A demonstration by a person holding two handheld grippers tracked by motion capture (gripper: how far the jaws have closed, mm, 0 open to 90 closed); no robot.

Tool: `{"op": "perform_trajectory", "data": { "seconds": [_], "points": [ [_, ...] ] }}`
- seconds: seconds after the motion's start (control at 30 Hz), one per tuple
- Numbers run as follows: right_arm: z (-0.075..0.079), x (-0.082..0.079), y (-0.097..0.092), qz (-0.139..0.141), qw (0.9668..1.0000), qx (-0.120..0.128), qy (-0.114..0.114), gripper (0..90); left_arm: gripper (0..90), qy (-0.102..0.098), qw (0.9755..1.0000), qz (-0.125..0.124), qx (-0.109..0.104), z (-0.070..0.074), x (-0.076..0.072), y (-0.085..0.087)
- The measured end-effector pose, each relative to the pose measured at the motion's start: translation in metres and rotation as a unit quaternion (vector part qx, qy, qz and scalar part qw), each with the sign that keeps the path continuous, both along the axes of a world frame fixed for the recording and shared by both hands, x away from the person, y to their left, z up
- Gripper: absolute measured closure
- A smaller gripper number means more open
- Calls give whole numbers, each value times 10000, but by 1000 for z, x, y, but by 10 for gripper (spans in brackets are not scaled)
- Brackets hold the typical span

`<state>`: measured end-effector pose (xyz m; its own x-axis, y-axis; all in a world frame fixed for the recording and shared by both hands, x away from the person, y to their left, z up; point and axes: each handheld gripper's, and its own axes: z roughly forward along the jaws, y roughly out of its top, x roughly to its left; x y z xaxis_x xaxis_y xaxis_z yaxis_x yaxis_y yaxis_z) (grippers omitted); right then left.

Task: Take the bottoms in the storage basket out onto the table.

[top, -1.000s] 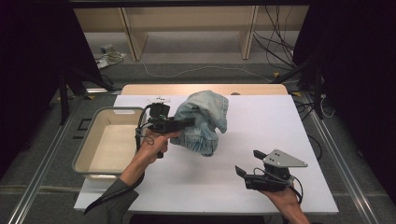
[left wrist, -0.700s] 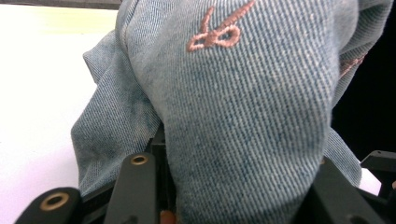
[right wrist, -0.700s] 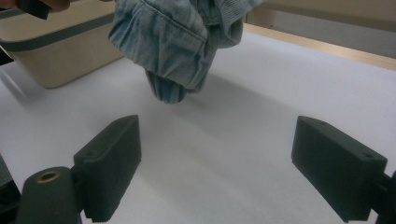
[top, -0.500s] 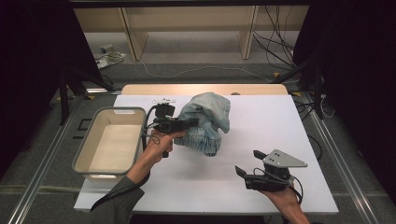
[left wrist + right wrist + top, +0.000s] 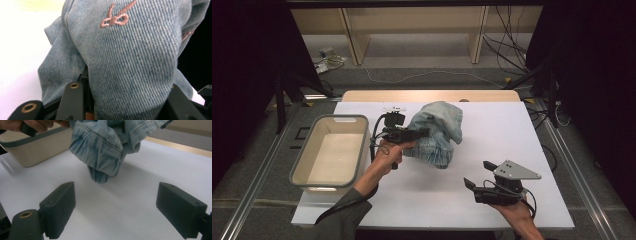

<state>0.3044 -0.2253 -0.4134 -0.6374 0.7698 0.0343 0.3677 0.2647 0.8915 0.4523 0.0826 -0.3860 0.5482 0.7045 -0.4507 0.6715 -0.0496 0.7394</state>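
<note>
The left gripper (image 5: 424, 132) pinches a fold of the jeans (image 5: 437, 132) at mid-frame, bundle hanging off the table (image 5: 512, 150). The right gripper (image 5: 479, 175), lower right, gapes empty. Thin bite, heavy denim — it could slip out short of the bin (image 5: 302, 157).

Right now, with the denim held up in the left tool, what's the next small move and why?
Probably swing the left tool sideways toward the bin. It is shut on the denim garment, which hangs with its lowest fold near the white table; the right tool rests open, apart.
</note>
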Motion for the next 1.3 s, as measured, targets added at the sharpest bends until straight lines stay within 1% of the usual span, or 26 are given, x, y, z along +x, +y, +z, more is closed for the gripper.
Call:
{"op": "perform_trajectory", "data": {
  "seconds": [0.5,0.87,1.03,1.3],
  "points": [
    [0,0,0,21,10000,-7,-4,169,575,96,9999,-29,12,-7,3,-12],
    [0,0,0,23,10000,-10,-6,169,573,168,9997,-117,131,-14,4,-24],
    [0,0,0,20,10000,-9,1,169,572,231,9996,-104,120,-17,5,-30],
    [0,-1,0,28,10000,-12,-9,169,569,277,9994,-150,162,-21,6,-36]
  ]
}}
